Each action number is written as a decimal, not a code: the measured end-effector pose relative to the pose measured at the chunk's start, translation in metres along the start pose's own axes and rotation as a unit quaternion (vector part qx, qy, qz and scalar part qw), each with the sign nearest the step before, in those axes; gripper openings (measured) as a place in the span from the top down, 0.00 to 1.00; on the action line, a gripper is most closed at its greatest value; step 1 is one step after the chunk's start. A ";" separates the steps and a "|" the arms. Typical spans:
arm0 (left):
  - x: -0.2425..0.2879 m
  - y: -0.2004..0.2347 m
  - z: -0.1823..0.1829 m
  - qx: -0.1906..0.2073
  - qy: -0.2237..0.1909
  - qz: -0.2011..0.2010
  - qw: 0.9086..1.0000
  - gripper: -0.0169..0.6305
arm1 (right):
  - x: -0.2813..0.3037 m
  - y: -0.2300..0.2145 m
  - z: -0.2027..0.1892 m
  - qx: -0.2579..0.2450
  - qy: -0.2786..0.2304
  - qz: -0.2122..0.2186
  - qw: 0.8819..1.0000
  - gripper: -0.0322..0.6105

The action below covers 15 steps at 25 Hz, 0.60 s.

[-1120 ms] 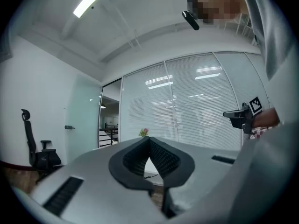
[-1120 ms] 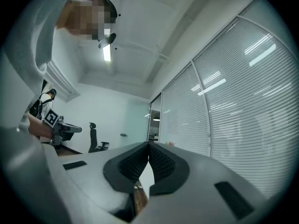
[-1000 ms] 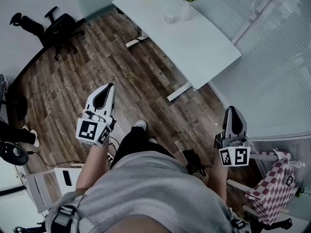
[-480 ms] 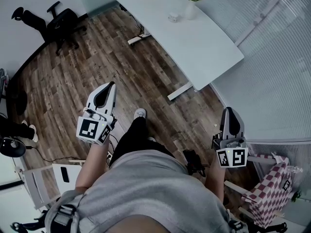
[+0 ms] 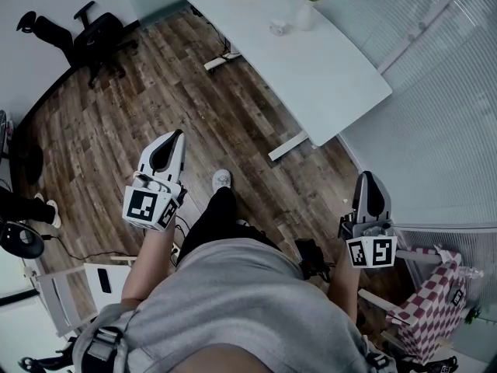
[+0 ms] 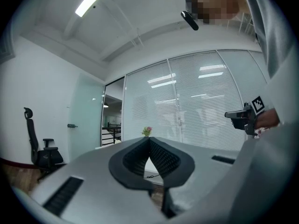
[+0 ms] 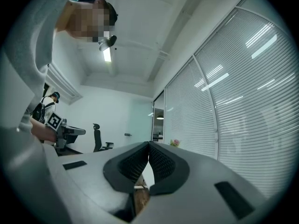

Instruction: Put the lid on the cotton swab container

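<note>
Far ahead on the white table [image 5: 326,68] stands a small clear container [image 5: 277,27]; whether it has a lid is too small to tell. My left gripper [image 5: 177,135] hangs shut and empty at the person's left side, over the wooden floor. My right gripper [image 5: 370,176] is likewise shut and empty at the right side. In the left gripper view the jaws [image 6: 149,139] meet at the tips with nothing between them. The right gripper view shows the same closed jaws [image 7: 149,145]. Both grippers are well short of the table.
A vase of flowers [image 5: 304,5] stands on the table beside the container. A black office chair [image 5: 97,37] is at the far left. Blinds [image 5: 435,115] line the right wall. A checkered bag [image 5: 435,305] sits at lower right, a white chair [image 5: 74,290] at lower left.
The person's shoe has stepped forward towards the table. The right gripper has dropped slightly in view. Both grippers stay shut.
</note>
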<state>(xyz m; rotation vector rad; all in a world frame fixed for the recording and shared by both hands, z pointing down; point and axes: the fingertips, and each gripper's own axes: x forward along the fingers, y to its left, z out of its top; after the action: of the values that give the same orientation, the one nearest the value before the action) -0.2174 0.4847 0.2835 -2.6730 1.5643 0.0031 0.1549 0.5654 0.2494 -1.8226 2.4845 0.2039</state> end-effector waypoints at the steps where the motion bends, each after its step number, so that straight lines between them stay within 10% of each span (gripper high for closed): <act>1: 0.002 0.001 0.000 0.000 0.000 0.000 1.000 0.96 | 0.002 -0.001 -0.001 0.001 0.001 0.000 1.000 0.91; 15: 0.041 0.025 -0.008 -0.001 0.009 0.000 1.000 0.96 | 0.062 -0.002 -0.012 -0.002 0.012 0.028 1.000 0.91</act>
<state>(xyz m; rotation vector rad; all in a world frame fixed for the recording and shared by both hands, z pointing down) -0.2193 0.4363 0.2900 -2.6823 1.5691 -0.0197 0.1382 0.5049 0.2532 -1.7686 2.5555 0.1907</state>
